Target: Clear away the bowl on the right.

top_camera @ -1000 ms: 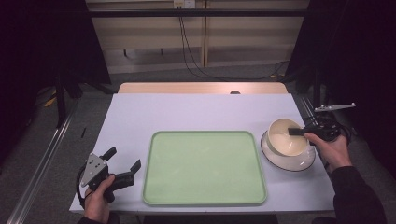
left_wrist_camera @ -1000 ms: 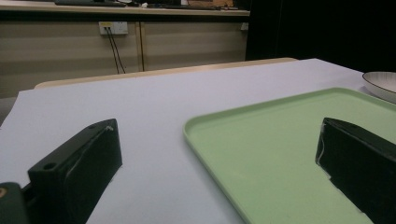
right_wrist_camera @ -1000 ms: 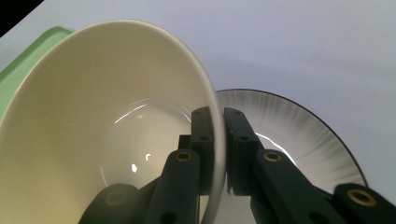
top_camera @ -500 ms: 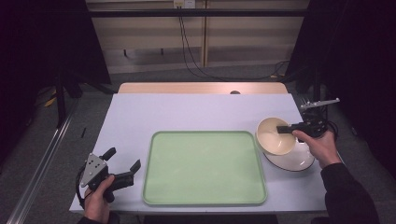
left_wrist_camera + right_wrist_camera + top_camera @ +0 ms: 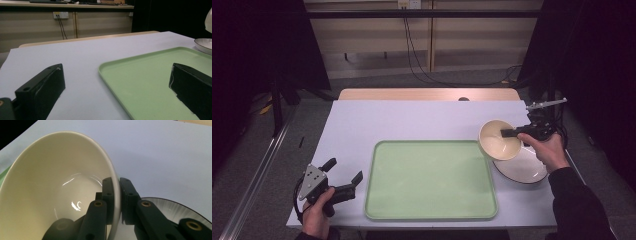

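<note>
A cream bowl [image 5: 498, 141] [image 5: 57, 187] hangs tilted in the air above the right edge of the green tray [image 5: 430, 180] [image 5: 147, 75]. My right gripper [image 5: 507, 133] [image 5: 117, 195] is shut on its rim, one jaw inside and one outside. Under and to the right of the bowl lies a white plate [image 5: 522, 167] [image 5: 172, 211] [image 5: 203, 45] on the table. My left gripper [image 5: 343, 172] [image 5: 115, 85] rests open at the table's front left corner, just left of the tray, with nothing between its jaws.
The white table [image 5: 412, 120] has a wooden strip along its far edge. Cables hang down the wall behind it. Dark frame posts stand to the left and right of the table.
My right gripper has lifted the bowl off the plate and carried it left toward the tray, tilting it. The left gripper has stayed still.
</note>
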